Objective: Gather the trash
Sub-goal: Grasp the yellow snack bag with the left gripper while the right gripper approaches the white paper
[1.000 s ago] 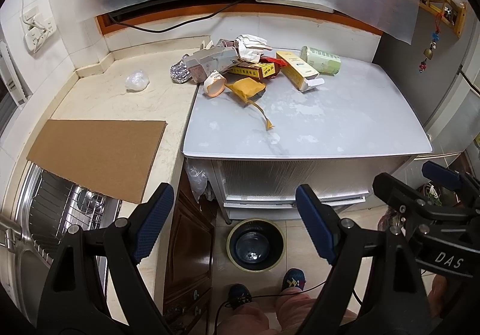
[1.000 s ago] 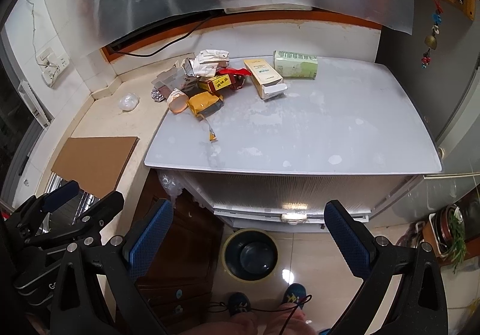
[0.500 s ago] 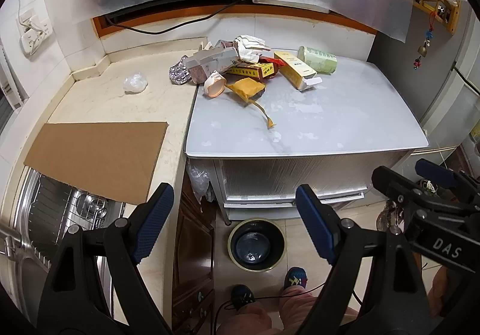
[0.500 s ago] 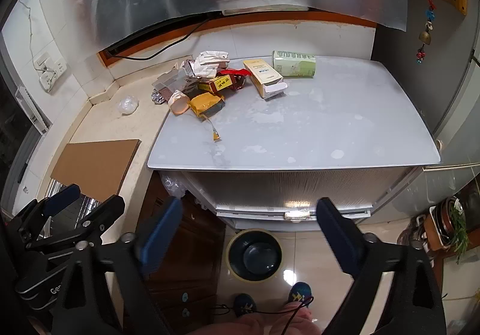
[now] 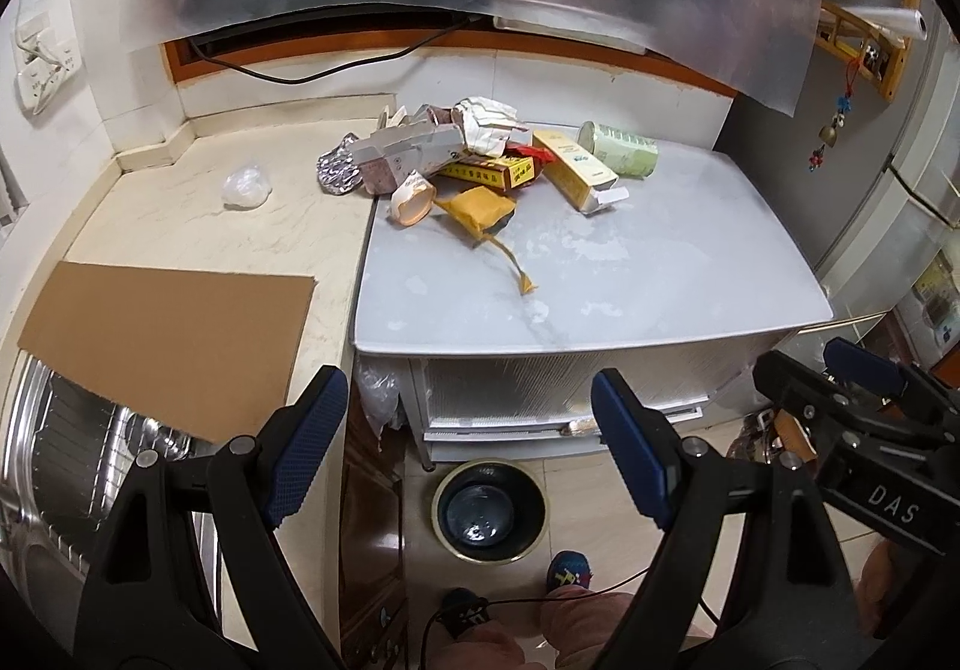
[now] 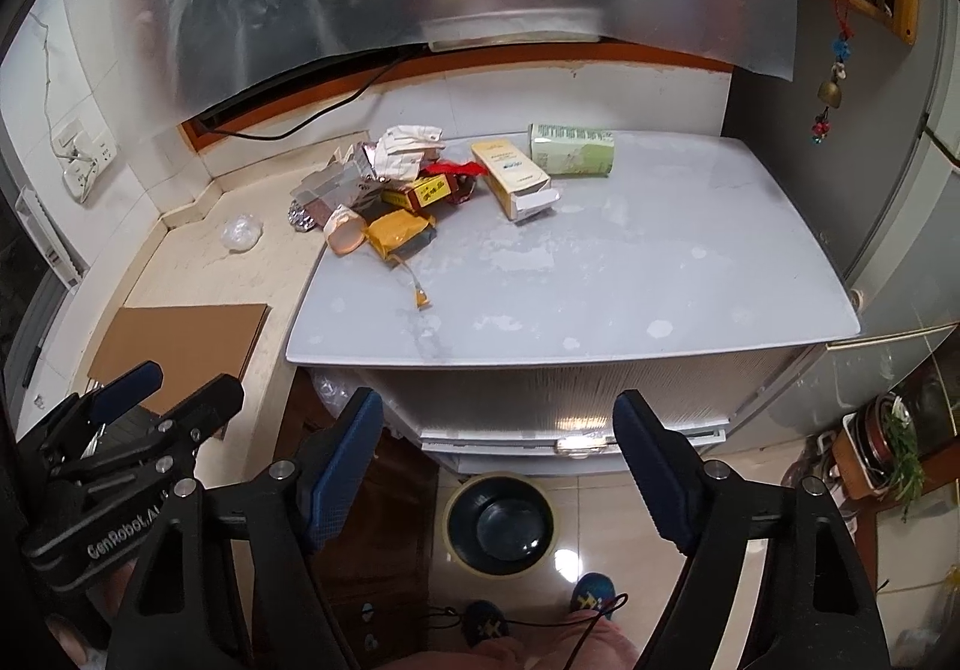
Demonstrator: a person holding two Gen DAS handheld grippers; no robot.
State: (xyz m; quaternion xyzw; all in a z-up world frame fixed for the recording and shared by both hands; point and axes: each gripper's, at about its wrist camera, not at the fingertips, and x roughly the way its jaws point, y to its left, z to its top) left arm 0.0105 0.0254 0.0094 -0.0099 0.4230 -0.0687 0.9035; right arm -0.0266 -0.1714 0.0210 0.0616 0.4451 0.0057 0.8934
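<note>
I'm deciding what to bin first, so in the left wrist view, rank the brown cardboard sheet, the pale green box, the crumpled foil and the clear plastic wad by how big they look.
1. brown cardboard sheet, by far the largest, though nearest the camera.
2. pale green box.
3. crumpled foil and clear plastic wad: they look alike, so no ranking.

place: home kitchen | evidence: steel sink (image 5: 72, 466) with rack set in a stone counter (image 5: 180, 226) — tiled walls, wall socket (image 5: 42, 64) | also: refrigerator (image 6: 900, 202) stood at the right — floor bin (image 6: 501, 523) below
</note>
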